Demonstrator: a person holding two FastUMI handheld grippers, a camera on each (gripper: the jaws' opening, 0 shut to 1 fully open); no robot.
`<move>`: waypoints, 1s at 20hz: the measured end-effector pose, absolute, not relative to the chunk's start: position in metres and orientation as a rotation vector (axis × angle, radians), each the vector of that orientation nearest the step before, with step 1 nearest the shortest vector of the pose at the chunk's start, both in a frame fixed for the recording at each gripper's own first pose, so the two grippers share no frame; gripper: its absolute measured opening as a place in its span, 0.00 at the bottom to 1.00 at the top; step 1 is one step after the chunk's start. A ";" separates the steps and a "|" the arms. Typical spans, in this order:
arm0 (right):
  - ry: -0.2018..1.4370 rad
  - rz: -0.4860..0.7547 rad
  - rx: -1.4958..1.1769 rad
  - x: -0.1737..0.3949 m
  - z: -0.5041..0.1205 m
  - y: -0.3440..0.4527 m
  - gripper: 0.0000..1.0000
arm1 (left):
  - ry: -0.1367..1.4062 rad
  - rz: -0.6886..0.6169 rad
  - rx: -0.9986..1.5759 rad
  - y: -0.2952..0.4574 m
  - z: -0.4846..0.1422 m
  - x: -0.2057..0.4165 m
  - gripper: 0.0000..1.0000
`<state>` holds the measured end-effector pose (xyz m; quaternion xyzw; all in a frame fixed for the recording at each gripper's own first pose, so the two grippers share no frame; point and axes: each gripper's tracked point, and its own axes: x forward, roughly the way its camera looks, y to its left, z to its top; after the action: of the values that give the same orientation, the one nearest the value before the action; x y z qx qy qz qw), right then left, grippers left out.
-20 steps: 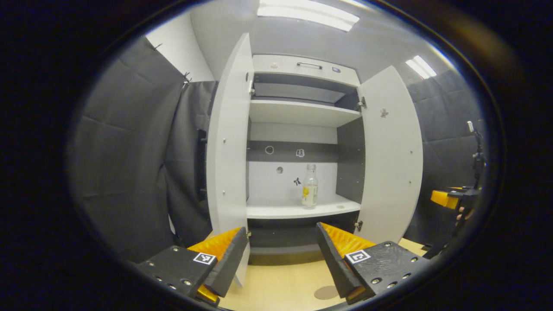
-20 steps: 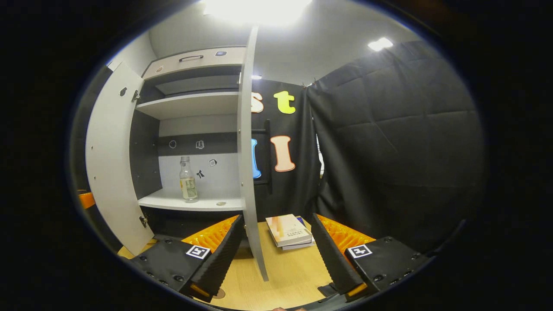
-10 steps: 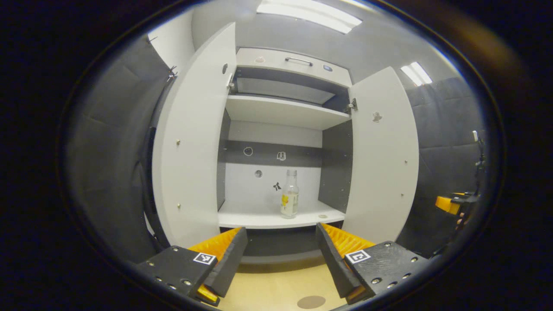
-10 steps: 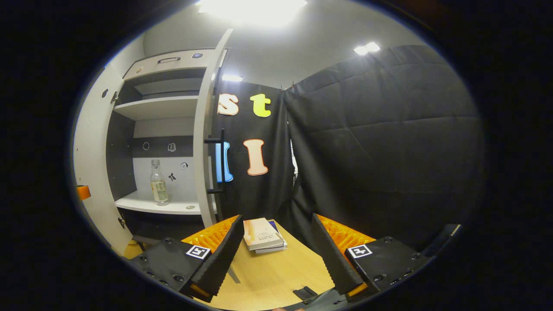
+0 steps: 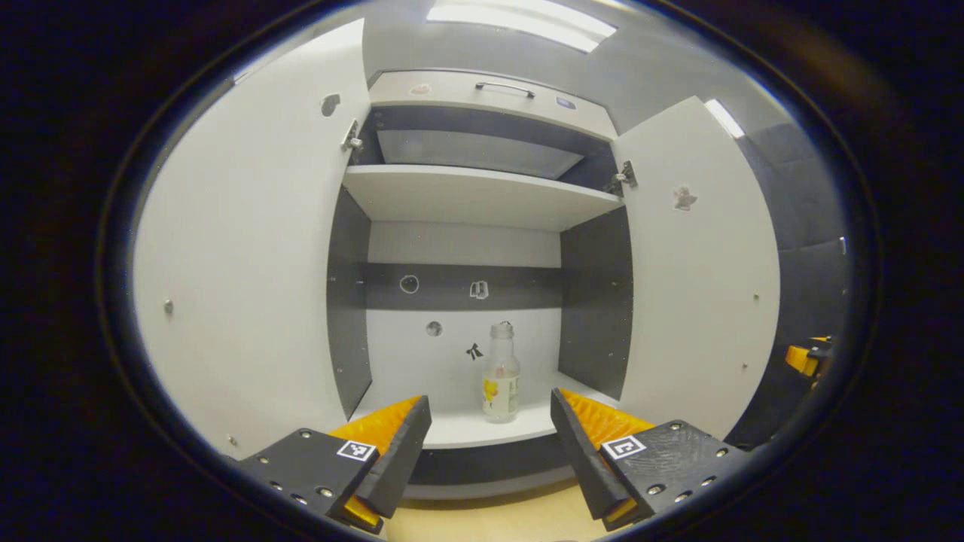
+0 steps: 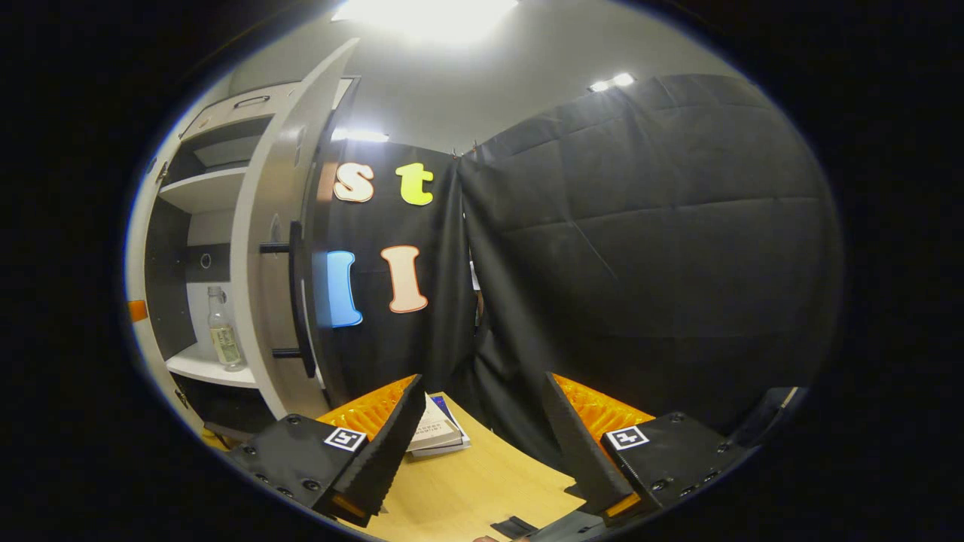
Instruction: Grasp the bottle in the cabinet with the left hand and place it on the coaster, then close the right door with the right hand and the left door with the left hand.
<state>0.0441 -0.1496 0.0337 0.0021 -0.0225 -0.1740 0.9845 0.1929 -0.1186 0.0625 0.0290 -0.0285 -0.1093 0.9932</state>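
The bottle (image 5: pixel 501 373) stands upright on the lower shelf (image 5: pixel 482 429) of the cabinet (image 5: pixel 482 196), straight ahead of the left gripper (image 5: pixel 489 444) and beyond its tips, falling within the gap between the two fingers and slightly toward the right one. That gripper is spread wide and holds nothing; no part of it touches the bottle or the shelf. To either side of it the left door (image 5: pixel 248 278) and the right door (image 5: pixel 697 271) both stand swung open. In the right gripper view the bottle (image 6: pixel 223 339) is far off to the left of the right gripper (image 6: pixel 482 452), partly behind the edge of the open right door (image 6: pixel 275 263) with its dark handle (image 6: pixel 297 301). The right gripper is also wide open and empty, poised over the wooden table (image 6: pixel 482 482), with a stack of books (image 6: pixel 435 435) lying just past its left finger.
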 end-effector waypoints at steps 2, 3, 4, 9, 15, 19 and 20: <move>-0.044 -0.366 0.019 0.057 0.034 -0.158 0.99 | -0.060 -0.213 0.068 -0.126 0.067 0.219 0.93; -0.041 -0.373 0.024 0.062 0.031 -0.162 0.99 | -0.058 -0.214 0.066 -0.131 0.065 0.231 0.93; -0.036 -0.382 0.025 0.067 0.030 -0.166 0.99 | -0.057 -0.217 0.062 -0.137 0.065 0.243 0.92; -0.021 -0.413 0.013 0.089 0.023 -0.182 1.00 | -0.028 -0.231 0.007 -0.155 0.055 0.295 0.92; -0.023 -0.456 0.004 0.103 0.020 -0.198 1.00 | -0.029 -0.227 0.035 -0.165 0.052 0.345 0.93; -0.012 -0.485 0.010 0.110 0.013 -0.209 0.96 | -0.044 -0.226 0.079 -0.173 0.052 0.375 0.92; -0.010 -0.490 0.014 0.109 0.014 -0.211 0.96 | -0.042 -0.230 0.080 -0.175 0.051 0.381 0.92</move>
<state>0.1095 -0.2113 0.0136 0.0069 -0.0052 -0.2424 0.9701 0.3815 -0.1751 0.0515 0.0397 -0.0212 -0.1146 0.9924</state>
